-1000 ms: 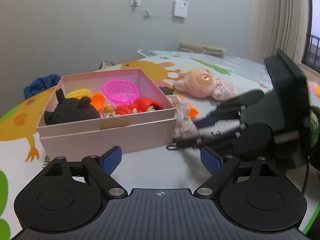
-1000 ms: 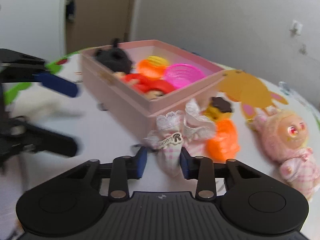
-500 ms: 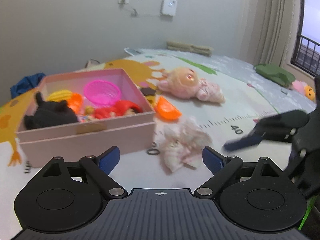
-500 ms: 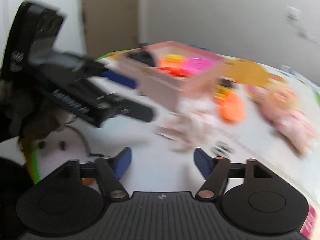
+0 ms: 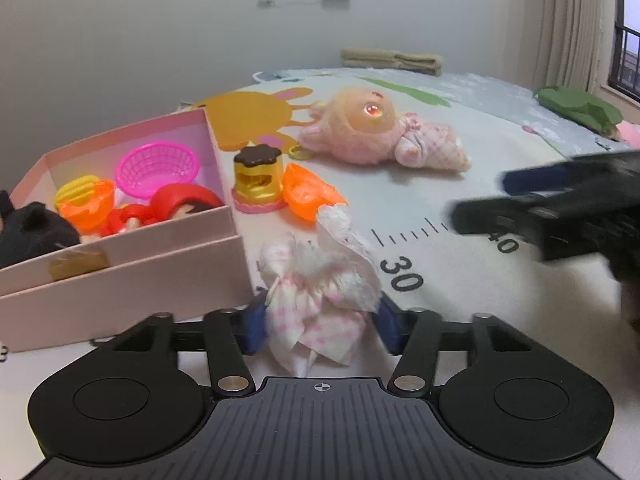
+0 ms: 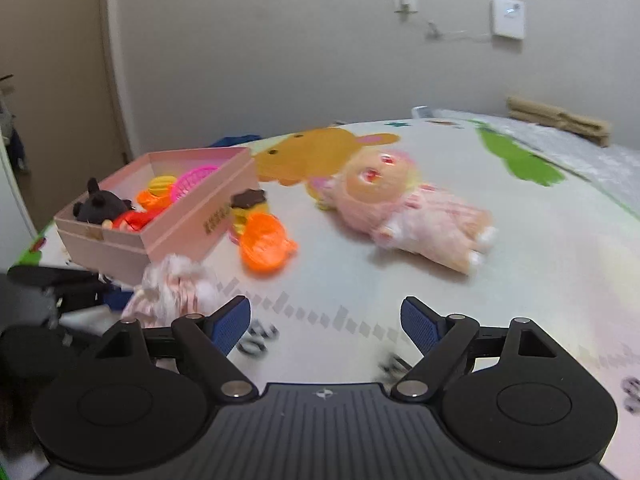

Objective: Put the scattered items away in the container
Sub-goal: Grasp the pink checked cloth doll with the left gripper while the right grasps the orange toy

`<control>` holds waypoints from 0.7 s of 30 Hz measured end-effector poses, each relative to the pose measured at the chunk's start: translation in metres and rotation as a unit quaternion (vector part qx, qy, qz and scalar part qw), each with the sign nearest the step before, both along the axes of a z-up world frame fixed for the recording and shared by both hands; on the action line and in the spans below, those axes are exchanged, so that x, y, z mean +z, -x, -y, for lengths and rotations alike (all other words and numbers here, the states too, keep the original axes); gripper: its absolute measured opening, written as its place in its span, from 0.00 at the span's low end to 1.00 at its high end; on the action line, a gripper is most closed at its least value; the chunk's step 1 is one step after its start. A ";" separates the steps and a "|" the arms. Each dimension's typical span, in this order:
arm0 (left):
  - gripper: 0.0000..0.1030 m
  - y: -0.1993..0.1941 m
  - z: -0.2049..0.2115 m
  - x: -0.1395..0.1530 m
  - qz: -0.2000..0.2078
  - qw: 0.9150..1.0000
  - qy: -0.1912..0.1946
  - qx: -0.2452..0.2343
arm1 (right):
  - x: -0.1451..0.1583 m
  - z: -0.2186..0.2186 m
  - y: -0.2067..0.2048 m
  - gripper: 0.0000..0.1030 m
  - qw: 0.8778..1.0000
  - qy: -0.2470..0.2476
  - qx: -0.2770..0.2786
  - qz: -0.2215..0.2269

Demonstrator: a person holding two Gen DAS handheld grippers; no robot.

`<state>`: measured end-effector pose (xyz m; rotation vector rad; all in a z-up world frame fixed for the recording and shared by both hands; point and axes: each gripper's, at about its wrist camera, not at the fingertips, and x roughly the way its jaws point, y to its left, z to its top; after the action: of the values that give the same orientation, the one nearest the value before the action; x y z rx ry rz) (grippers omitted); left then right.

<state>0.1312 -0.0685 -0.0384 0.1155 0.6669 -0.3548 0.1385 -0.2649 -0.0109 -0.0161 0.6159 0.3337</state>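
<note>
My left gripper (image 5: 320, 320) is shut on a frilly pink-checked cloth toy (image 5: 320, 284), which lies on the mat just right of the pink box (image 5: 120, 292). In the right wrist view the same cloth toy (image 6: 172, 292) sits at the box's near corner, held by the left gripper (image 6: 60, 292). My right gripper (image 6: 326, 324) is open with nothing between its fingers, off to the right over the mat; it shows blurred in the left wrist view as the right gripper (image 5: 560, 204). The box holds a pink basket (image 5: 158, 168), an orange cup (image 5: 86, 200), a red toy (image 5: 180, 200) and a black plush (image 5: 28, 232).
Loose on the play mat beyond the box are a yellow toy with a brown top (image 5: 258, 180), an orange piece (image 5: 308, 196) and a pink plush doll (image 5: 380, 132). A green cloth (image 5: 576, 106) lies far right. The wall is close behind the mat.
The right gripper let go of the frilly cloth toy, opened and swung away to the right. The left gripper moved in from the open position and shut on that toy.
</note>
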 end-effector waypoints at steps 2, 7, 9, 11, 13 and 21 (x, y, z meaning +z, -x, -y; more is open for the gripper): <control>0.45 0.008 -0.008 0.006 0.003 1.000 0.005 -0.004 | 0.001 -0.010 -0.011 0.81 1.000 -0.005 0.026 -0.004; 0.45 0.040 -0.039 0.021 0.007 1.000 0.011 -0.009 | -0.006 -0.051 -0.048 0.81 0.998 0.008 0.064 0.011; 0.45 0.053 -0.053 0.025 0.003 1.000 0.015 -0.008 | -0.013 -0.063 -0.064 0.79 0.997 0.025 0.066 0.008; 0.47 0.065 -0.065 0.026 -0.005 1.000 0.016 -0.009 | -0.020 -0.069 -0.077 0.75 0.997 0.037 0.062 0.003; 0.48 0.073 -0.075 0.025 -0.015 1.000 0.016 -0.011 | -0.025 -0.072 -0.088 0.74 0.997 0.035 0.062 -0.010; 0.67 0.079 -0.098 0.012 -0.041 0.998 0.040 0.007 | -0.024 -0.080 -0.078 0.50 0.996 0.042 0.067 -0.030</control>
<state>0.0521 0.0297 -0.0263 0.0206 0.7325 -0.3728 0.2167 -0.1847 -0.0350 -0.1294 0.6896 0.4389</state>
